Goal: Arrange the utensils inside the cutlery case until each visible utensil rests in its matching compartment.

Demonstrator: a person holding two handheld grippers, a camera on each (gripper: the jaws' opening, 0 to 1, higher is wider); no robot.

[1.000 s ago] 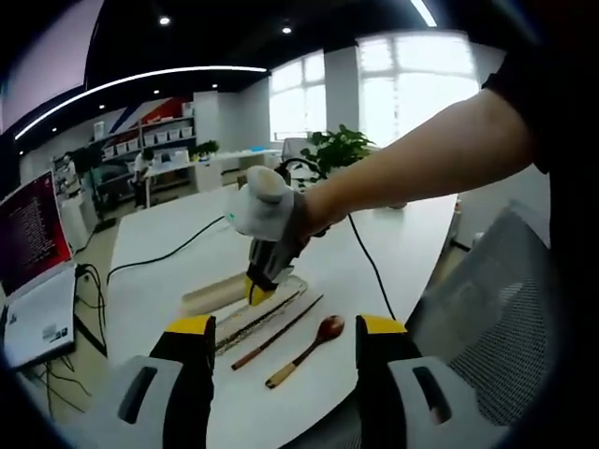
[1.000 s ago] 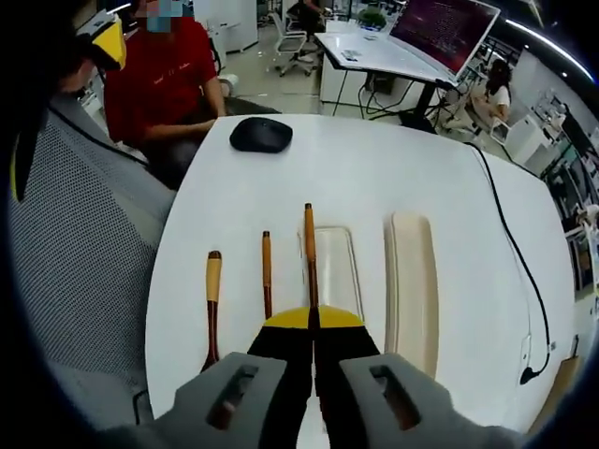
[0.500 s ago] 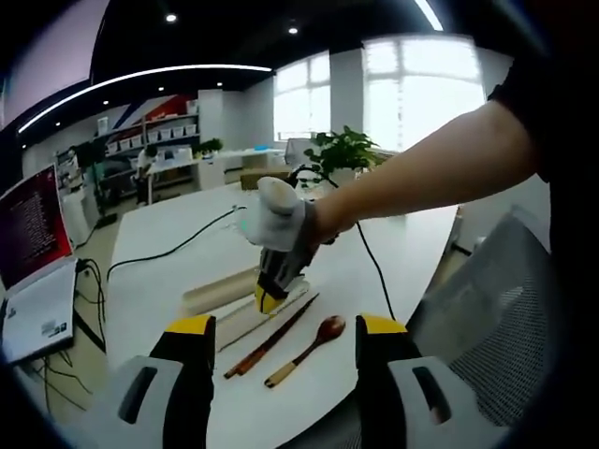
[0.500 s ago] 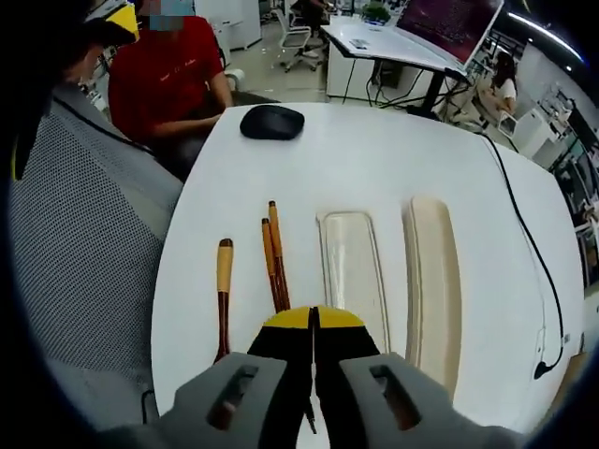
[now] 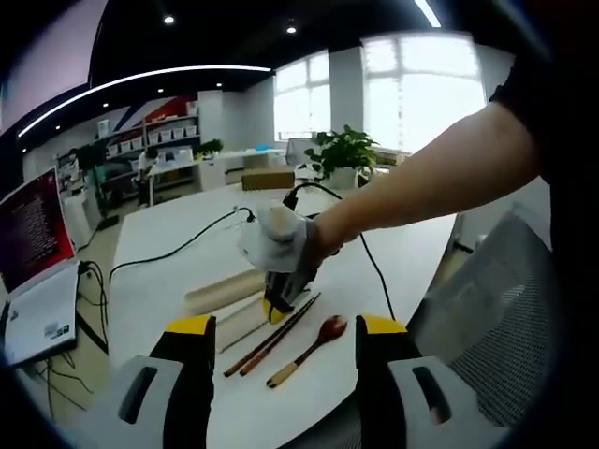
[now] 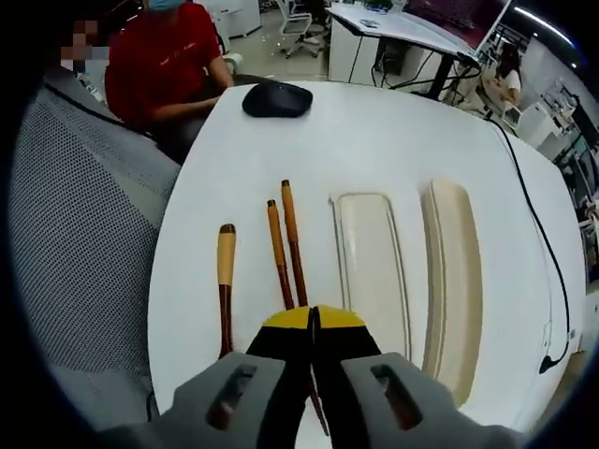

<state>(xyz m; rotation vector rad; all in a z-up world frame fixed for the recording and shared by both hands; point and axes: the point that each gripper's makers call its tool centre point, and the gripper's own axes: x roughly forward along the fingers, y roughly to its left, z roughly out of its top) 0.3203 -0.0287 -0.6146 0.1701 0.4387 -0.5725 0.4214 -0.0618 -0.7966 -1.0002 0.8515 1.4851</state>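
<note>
Two dark wooden chopsticks (image 6: 278,251) lie side by side on the white table, left of the shallow case tray (image 6: 371,264). My right gripper (image 6: 314,318) is shut on the chopstick nearer the tray, whose thin end pokes out under the jaws. A wooden spoon (image 6: 225,281) lies further left. The case lid (image 6: 455,281) rests to the right of the tray. In the left gripper view, the right gripper (image 5: 279,307), held by a gloved hand, touches down on the chopsticks (image 5: 267,340) beside the spoon (image 5: 307,348). My left gripper (image 5: 286,327) hovers open and empty near the table edge.
A black mouse (image 6: 278,98) sits at the far end of the table, near a seated person in red (image 6: 168,65). A grey mesh chair (image 6: 75,281) stands along the table's left edge. A black cable (image 5: 178,251) crosses the table beyond the case lid (image 5: 223,290).
My right gripper carried its chopstick from above the tray leftward and down, so that it now lies alongside the other chopstick. The left gripper stayed open and still.
</note>
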